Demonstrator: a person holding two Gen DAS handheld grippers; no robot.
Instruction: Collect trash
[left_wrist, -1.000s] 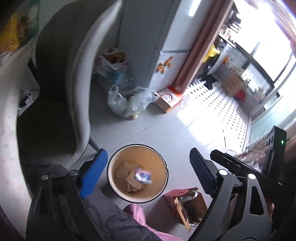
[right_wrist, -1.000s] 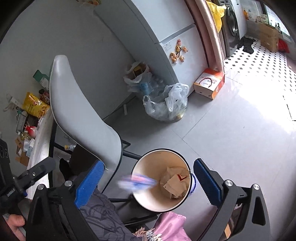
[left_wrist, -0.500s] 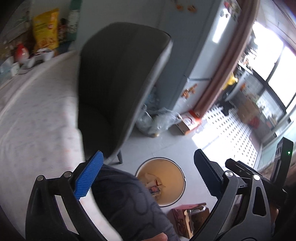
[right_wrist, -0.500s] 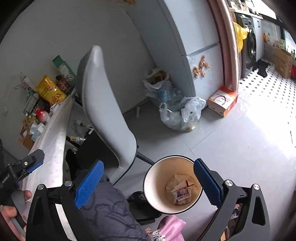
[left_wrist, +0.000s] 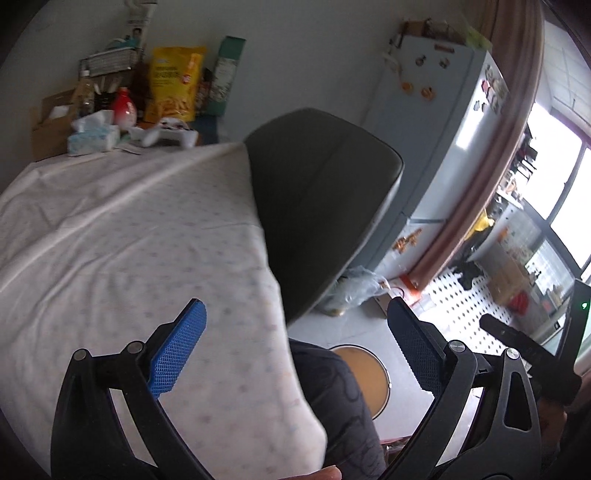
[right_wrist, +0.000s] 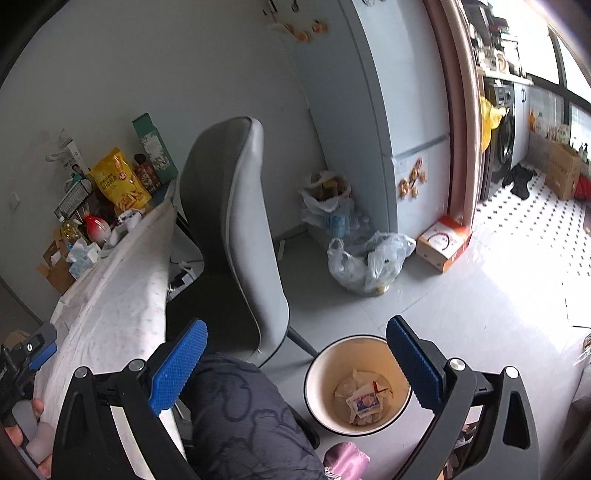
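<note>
Where a second ago the left wrist view looked straight down into the waste bin (left_wrist: 364, 380), it has now swung up and away: the bin shows only as a sliver beyond the person's dark-clad knee (left_wrist: 332, 398), half hidden by it. The left hand-held gripper (left_wrist: 295, 350) is spread wide and carries nothing, its blue pads hanging over the cloth-covered counter (left_wrist: 129, 240). On the side of the counter farthest from the bin, against the wall, sit a tissue pack (left_wrist: 94, 133), a yellow snack bag (left_wrist: 173, 88) and a red-and-white bottle (left_wrist: 123, 107). The grey chair (left_wrist: 317, 206) stands between the counter and the bin.

From the right wrist, the bin (right_wrist: 317, 369) lies open just below the right hand-held gripper (right_wrist: 295, 365), which is also wide and empty. The blue-and-white wrapper seen blurred at the bin's rim a second ago now rests inside on the heap of paper scraps (right_wrist: 364, 400). That drop appears complete, so this piece of trash is collected. With the left hand-held gripper turned back toward the counter, the likely next step is to look there for another scrap; none is plainly visible on the bare cloth nearest the bin.
</note>
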